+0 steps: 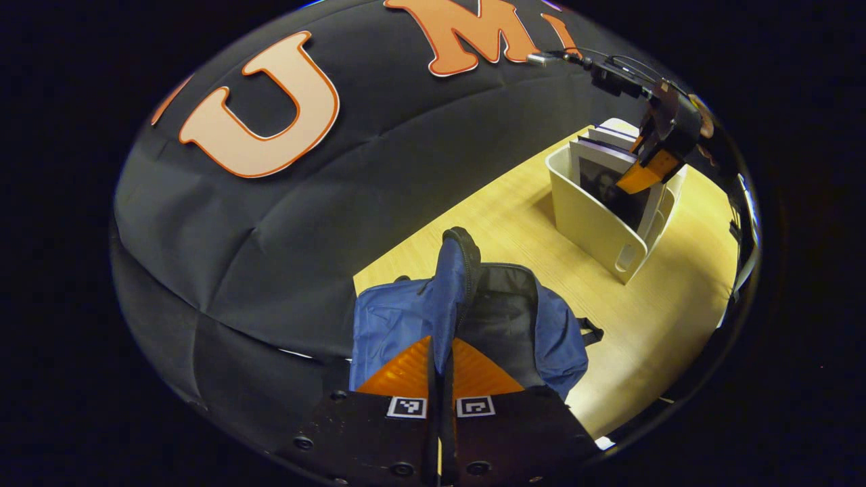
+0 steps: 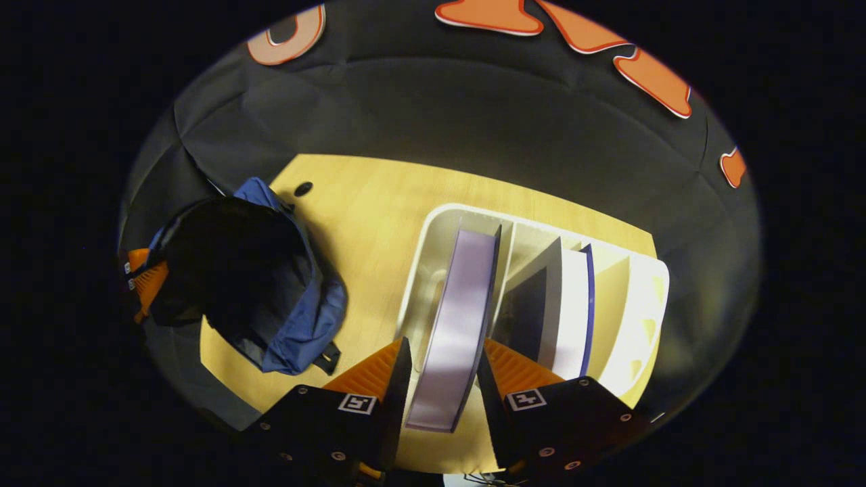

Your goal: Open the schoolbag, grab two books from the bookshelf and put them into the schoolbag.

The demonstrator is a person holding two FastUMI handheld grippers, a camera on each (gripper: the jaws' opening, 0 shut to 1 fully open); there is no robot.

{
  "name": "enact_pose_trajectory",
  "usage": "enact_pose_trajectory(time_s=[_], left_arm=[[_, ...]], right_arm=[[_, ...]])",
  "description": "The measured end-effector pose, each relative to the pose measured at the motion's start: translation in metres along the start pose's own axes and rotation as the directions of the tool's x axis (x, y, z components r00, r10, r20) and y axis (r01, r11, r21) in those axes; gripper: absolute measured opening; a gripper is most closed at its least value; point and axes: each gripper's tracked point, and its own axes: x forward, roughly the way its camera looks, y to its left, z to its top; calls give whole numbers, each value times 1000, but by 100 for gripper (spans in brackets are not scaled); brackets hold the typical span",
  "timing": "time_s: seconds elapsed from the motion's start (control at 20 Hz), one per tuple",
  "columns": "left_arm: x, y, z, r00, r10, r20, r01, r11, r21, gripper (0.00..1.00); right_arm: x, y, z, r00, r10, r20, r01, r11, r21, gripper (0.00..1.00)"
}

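In the left gripper view, the left gripper (image 1: 441, 368) pinches the schoolbag (image 1: 473, 318) flap, jaws closed on it, holding the mouth open near the table (image 1: 649, 325) edge by the wall.

In the right gripper view, the right gripper (image 2: 443, 375) straddles a book (image 2: 457, 318) in the bookshelf (image 2: 636, 311); its jaws look narrow around the book, but I cannot tell if both press.

Blue schoolbag (image 2: 298, 318) stands open near the table's (image 2: 365, 223) back-left corner, dark lining showing. White bookshelf (image 2: 636, 318) sits toward the right edge, one book (image 2: 457, 318) upright in front, another book (image 2: 568, 304) behind it.
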Motion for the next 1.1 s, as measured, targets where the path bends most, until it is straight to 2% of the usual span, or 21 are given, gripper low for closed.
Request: enact_pose_trajectory(time_s=[0.05,0.1,0.15,0.2,0.3,0.35,0.4,0.55,0.65,0.7,0.75,0.95,1.1], left_arm=[[0,1,2,1000,-1,0,1,1000,12,2],[0,2,3,1000,1,-2,-1,1000,19,2],[1,2,4,1000,0,-1,0,1000,19,1],[1,0,4,1000,-6,-1,6,1000,15,2],[1,-2,2,1000,-19,-4,19,1000,4,2],[2,-3,1,1000,-21,-3,21,1000,1,2],[2,-2,1,1000,-19,-1,19,1000,1,2],[2,-2,3,1000,-17,-1,17,1000,-1,2],[2,-3,2,1000,-22,0,22,1000,-11,2],[2,-3,2,1000,-24,1,24,1000,-14,2],[2,-3,1,1000,-23,1,23,1000,-14,2],[0,6,3,1000,-16,-2,16,1000,-25,2],[0,11,7,1000,-18,-4,18,999,-27,2]], right_arm=[[8,-1,-8,999,-3,-42,4,1000,0,51],[10,5,-11,998,17,-68,-16,1000,6,50],[13,8,-16,994,22,-104,-20,1000,21,42],[11,12,-17,992,37,-120,-33,999,33,50],[15,10,-17,991,33,-130,-29,999,34,46],[14,10,-18,989,34,-143,-28,999,44,52],[9,7,-20,987,44,-154,-36,998,54,43],[-8,5,-16,987,86,-135,-75,994,82,38],[-26,-4,-10,991,82,-105,-74,994,77,37],[-35,-5,-7,992,88,-86,-81,993,86,29],[-47,-8,-2,993,98,-64,-91,991,103,37],[-98,-29,18,991,121,63,-130,977,166,37],[-131,-26,28,966,179,188,-220,948,230,36]])
